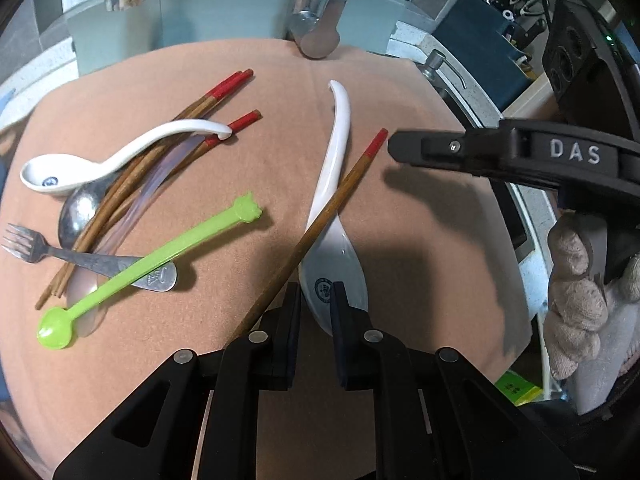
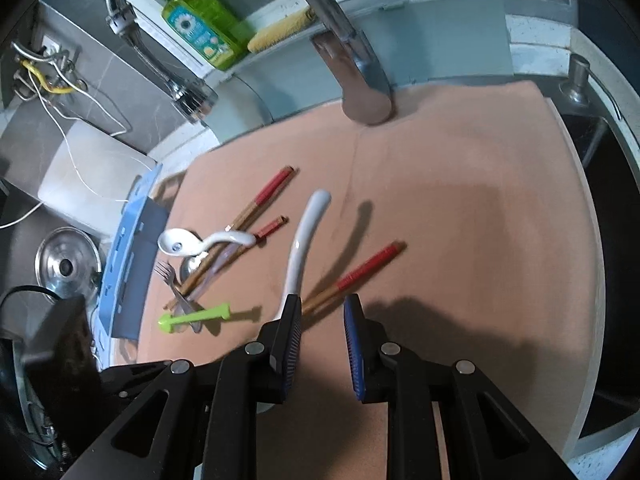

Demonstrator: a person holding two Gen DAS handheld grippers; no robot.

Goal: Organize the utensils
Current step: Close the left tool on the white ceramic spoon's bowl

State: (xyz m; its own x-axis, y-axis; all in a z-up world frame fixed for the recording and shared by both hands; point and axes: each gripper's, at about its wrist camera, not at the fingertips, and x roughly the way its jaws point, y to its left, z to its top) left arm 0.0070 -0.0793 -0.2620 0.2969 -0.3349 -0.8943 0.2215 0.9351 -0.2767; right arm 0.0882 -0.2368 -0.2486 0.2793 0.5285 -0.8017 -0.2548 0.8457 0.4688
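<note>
Utensils on tan board point(image 1: 240, 64) w/ faucet point(image 1: 316, 36) at its far edge. Pile point(image 1: 120, 208) lies left of faucet: chopsticks, spoons, fork. White spoon point(image 1: 334, 184) and single chopstick point(image 1: 340, 200) cross nearer faucet, prob. pulled out for sorting. Left gripper point(image 1: 316, 300) fingers narrow, gap visible, nothing clamped, hovering over spoon bowl. Right gripper point(image 2: 322, 316) narrow gap too, empty.

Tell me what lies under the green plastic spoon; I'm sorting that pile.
The green plastic spoon crosses over the metal fork's handle and a translucent spoon. Anything below those is covered.
</note>
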